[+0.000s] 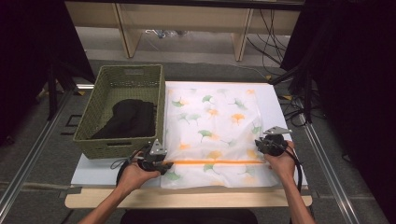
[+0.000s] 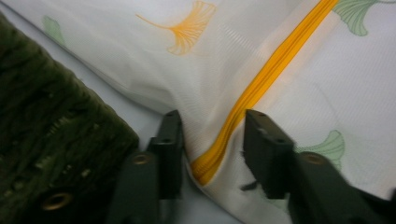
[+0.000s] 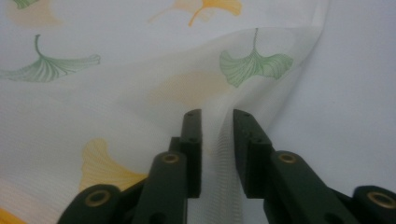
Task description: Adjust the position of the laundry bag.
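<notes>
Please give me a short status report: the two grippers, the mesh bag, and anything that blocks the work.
Left gripper open, zipper end between its jaws. Right gripper open astride a raised fold at the mesh bag's right edge. Bag flat on white board. Green basket close beside left gripper.

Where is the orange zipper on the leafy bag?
In the high view the orange zipper runs across the near end of the bag, between the left gripper and the right gripper, right of the green basket.

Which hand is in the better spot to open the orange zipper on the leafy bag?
The left, most likely. The left tool sits right over the near end of the orange zipper, jaws apart on either side of it. The right tool straddles a fold at the leafy bag edge, away from that end.
</notes>
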The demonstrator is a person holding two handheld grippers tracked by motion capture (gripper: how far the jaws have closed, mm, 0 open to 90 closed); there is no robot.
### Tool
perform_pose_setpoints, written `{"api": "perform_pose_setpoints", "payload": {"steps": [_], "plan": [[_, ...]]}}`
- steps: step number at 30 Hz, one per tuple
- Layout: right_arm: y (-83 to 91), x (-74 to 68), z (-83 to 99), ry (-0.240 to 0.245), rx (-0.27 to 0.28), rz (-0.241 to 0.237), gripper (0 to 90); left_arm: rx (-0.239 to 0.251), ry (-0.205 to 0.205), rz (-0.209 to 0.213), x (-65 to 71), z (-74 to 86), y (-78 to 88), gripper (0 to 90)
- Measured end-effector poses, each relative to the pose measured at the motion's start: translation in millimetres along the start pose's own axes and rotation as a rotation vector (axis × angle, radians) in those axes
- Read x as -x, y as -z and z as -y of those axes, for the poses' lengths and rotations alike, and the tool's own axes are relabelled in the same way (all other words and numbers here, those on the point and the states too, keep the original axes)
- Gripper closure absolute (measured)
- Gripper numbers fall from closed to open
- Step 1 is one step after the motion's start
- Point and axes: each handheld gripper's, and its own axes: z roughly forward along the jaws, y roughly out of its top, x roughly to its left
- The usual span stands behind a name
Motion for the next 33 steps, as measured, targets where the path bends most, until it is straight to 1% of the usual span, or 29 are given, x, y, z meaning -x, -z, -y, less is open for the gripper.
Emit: {"api": "perform_pose_setpoints", "payload": {"steps": [1,2,3,4,7,8,9,10,11,12,13,14,15,17,18,19,20,21,22,23,24,25,26,27,28,29,30,32,33], "plan": [[2.1,0.8,-0.2,0.001,-0.008,0.002,72.1,0.010,-0.020,-0.010,0.4,-1.3,3.0,55.2],[2.9,2.6,0.8,0.018,-0.006,0.003,71.5,0.008,-0.024,-0.013,1.1,-2.8,5.8,52.5],[3.2,2.5,1.4,-0.003,0.008,0.002,70.2,0.015,-0.016,-0.003,2.8,-4.3,8.2,49.6],[4.8,4.2,1.8,-0.003,0.004,-0.008,68.5,0.014,-0.018,-0.011,4.9,-6.2,11.2,46.7],[7.2,5.7,3.0,-0.012,0.013,0.000,64.7,0.032,-0.037,-0.005,10.1,-9.6,15.6,43.3],[9.3,6.4,1.9,-0.018,0.003,-0.021,62.3,0.047,-0.045,0.002,13.0,-11.7,16.4,43.3],[12.4,6.0,2.4,-0.064,0.035,-0.021,55.1,0.065,-0.046,0.013,20.4,-16.0,18.0,40.5],[12.7,7.2,3.1,-0.050,0.056,0.001,52.6,0.072,-0.054,0.015,23.0,-18.4,18.1,39.4],[12.7,7.2,3.1,-0.050,0.056,0.001,52.6,0.072,-0.054,0.015,23.0,-18.4,18.1,38.6],[18.1,8.5,3.4,-0.084,0.053,-0.012,47.0,0.102,-0.053,0.042,29.8,-22.7,17.6,37.7],[19.5,8.8,4.2,-0.089,0.060,-0.009,45.1,0.110,-0.045,0.056,32.7,-24.7,17.0,37.0],[22.6,8.5,4.4,-0.112,0.063,-0.013,43.6,0.120,-0.041,0.059,35.2,-26.6,15.7,36.3],[22.6,8.5,4.4,-0.112,0.063,-0.013,43.6,0.120,-0.041,0.059,35.2,-26.6,15.7,35.5],[27.6,9.0,5.8,-0.130,0.072,-0.019,39.5,0.149,-0.040,0.075,40.9,-31.4,11.2,34.8],[29.6,9.0,6.1,-0.132,0.064,-0.023,39.2,0.160,-0.056,0.072,41.0,-33.2,9.7,34.6],[29.6,9.0,6.1,-0.132,0.064,-0.023,39.2,0.160,-0.056,0.072,41.0,-33.2,9.7,34.5],[30.3,8.6,8.0,-0.135,0.075,-0.034,37.0,0.175,-0.040,0.067,42.5,-35.0,6.1,34.5],[30.7,8.6,8.7,-0.128,0.071,-0.037,36.3,0.186,-0.040,0.070,43.2,-35.5,4.0,34.5],[32.3,7.1,8.9,-0.157,0.053,-0.073,35.5,0.189,-0.045,0.077,42.9,-36.0,1.9,34.2],[32.3,7.1,8.9,-0.157,0.053,-0.073,35.5,0.189,-0.045,0.077,42.9,-36.0,1.9,33.9],[33.3,7.7,10.7,-0.112,0.069,-0.064,33.2,0.192,-0.039,0.078,42.9,-36.6,-2.0,33.4],[36.7,4.7,10.0,-0.147,0.041,-0.070,32.8,0.187,-0.039,0.079,43.6,-37.0,-3.1,33.3],[37.6,3.8,10.5,-0.144,0.042,-0.071,31.0,0.187,-0.025,0.080,45.1,-37.0,-4.5,33.2],[37.1,4.1,12.1,-0.122,0.051,-0.086,29.3,0.182,-0.040,0.084,45.3,-37.7,-4.7,33.0],[38.2,3.6,12.1,-0.119,0.047,-0.096,28.7,0.182,-0.036,0.092,46.7,-38.0,-5.5,32.8],[40.5,2.0,12.9,-0.120,0.037,-0.082,28.5,0.178,-0.045,0.088,47.6,-38.8,-5.7,32.7],[41.3,1.3,13.9,-0.122,0.042,-0.094,28.4,0.173,-0.060,0.104,47.8,-39.8,-5.3,32.7],[45.4,0.5,15.6,-0.125,0.033,-0.086,28.7,0.186,-0.049,0.096,50.9,-40.8,-7.2,32.3],[46.3,1.4,17.2,-0.105,0.048,-0.078,29.6,0.186,-0.056,0.096,51.4,-41.6,-7.6,32.2]]}}
